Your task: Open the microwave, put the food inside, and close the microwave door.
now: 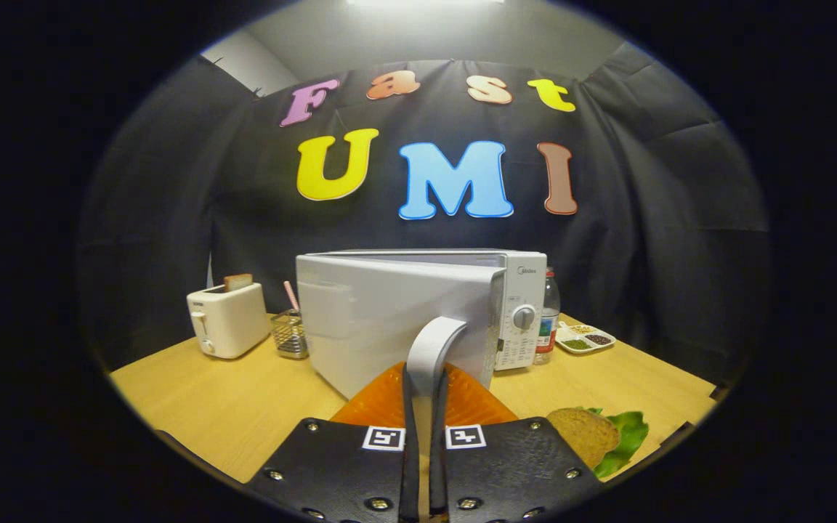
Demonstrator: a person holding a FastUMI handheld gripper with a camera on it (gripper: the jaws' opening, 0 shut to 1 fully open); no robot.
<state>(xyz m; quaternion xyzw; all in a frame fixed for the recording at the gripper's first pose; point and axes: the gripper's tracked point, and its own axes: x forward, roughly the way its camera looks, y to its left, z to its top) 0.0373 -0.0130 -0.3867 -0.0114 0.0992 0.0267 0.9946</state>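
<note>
Gripper view: the microwave (418, 312) sits at 12 o'clock on the table (229, 407), its door (389, 319) swung partly open. The gripper (423, 385) is squeezed nearly closed on the door handle (433, 345). A sandwich (596, 436) lies at 4 o'clock. A toaster (226, 319) stands at 10 o'clock.

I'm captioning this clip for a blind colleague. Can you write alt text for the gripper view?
The tool is closed on the microwave door's handle, and the door is swung partly open. A sandwich lies on the wooden table beside the fingers; a toaster stands left of the microwave.
</note>
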